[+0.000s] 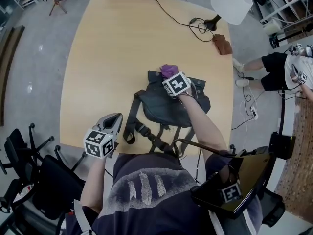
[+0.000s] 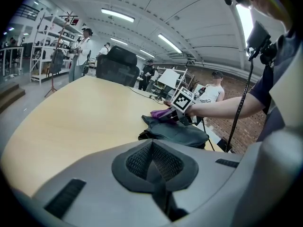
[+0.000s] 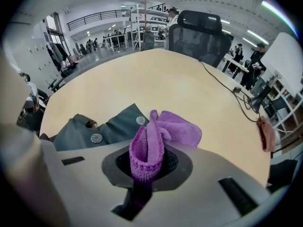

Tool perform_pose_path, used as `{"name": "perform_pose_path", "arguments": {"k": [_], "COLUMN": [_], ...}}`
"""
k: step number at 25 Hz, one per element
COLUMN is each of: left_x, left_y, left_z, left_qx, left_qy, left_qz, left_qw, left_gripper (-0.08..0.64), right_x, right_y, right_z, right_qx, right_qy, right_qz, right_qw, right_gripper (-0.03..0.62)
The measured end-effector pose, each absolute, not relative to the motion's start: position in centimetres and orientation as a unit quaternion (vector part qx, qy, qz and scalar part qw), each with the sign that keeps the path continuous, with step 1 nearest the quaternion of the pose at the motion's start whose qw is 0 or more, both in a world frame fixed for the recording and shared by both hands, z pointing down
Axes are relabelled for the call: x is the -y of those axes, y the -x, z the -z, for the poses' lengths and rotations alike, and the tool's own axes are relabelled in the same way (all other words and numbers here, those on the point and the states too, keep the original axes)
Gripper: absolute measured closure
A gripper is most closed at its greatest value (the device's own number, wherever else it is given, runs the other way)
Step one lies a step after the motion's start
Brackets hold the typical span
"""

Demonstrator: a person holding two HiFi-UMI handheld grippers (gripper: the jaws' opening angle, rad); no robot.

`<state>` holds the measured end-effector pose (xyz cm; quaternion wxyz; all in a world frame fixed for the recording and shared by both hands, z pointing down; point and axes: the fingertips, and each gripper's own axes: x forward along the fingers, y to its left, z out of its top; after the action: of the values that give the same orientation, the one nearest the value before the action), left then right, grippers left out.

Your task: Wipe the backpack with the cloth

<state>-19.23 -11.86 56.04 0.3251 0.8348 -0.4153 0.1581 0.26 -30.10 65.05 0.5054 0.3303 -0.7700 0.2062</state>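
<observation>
A dark grey backpack (image 1: 168, 104) lies flat on the wooden table (image 1: 112, 58), its straps (image 1: 134, 124) trailing toward the near edge. My right gripper (image 1: 168, 77) is shut on a purple cloth (image 1: 168, 70), held over the backpack's far edge. In the right gripper view the cloth (image 3: 158, 138) is pinched between the jaws, above the grey fabric (image 3: 113, 129) with two metal snaps. My left gripper (image 1: 113, 122) hovers at the near left table edge, shut, holding nothing. The left gripper view shows the backpack (image 2: 177, 131) and the cloth (image 2: 161, 113) ahead.
A white lamp (image 1: 230, 6) with a black cable (image 1: 176, 18) and a brown cloth (image 1: 222, 44) sit at the table's far right. A black office chair (image 3: 199, 34) stands at the far end. Dark chairs (image 1: 34, 175) crowd the near left. People stand and sit around the room.
</observation>
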Motion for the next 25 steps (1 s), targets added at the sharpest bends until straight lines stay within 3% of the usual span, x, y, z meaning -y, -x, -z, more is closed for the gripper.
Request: {"name": "perform_pose_path", "arguments": {"k": [14, 16, 23, 25], "left_x": [11.3, 11.2, 11.5, 11.6], "left_y": [21.3, 21.2, 21.0, 20.8], "left_z": [-56.8, -56.9, -56.3, -56.3], "left_qx": [0.425, 0.423, 0.418, 0.414], "left_qy": [-0.826, -0.827, -0.832, -0.834], "left_qz": [-0.165, -0.168, -0.164, -0.166], "left_qw": [0.331, 0.331, 0.326, 0.325], "left_gripper": [0.554, 0.554, 0.554, 0.554], "right_x": [29.5, 29.0, 25.5, 24.6], "right_y": [7.6, 8.9, 13.4, 13.3], "right_z": [-64.3, -63.2, -53.5, -52.0], "right_qx": [0.818, 0.833, 0.84, 0.823], "right_qy": [-0.264, -0.238, -0.067, -0.042], "right_qz": [-0.266, -0.312, -0.527, -0.56], "right_qw": [0.437, 0.39, 0.115, 0.079], "right_gripper": [0.56, 0.56, 0.56, 0.56]}}
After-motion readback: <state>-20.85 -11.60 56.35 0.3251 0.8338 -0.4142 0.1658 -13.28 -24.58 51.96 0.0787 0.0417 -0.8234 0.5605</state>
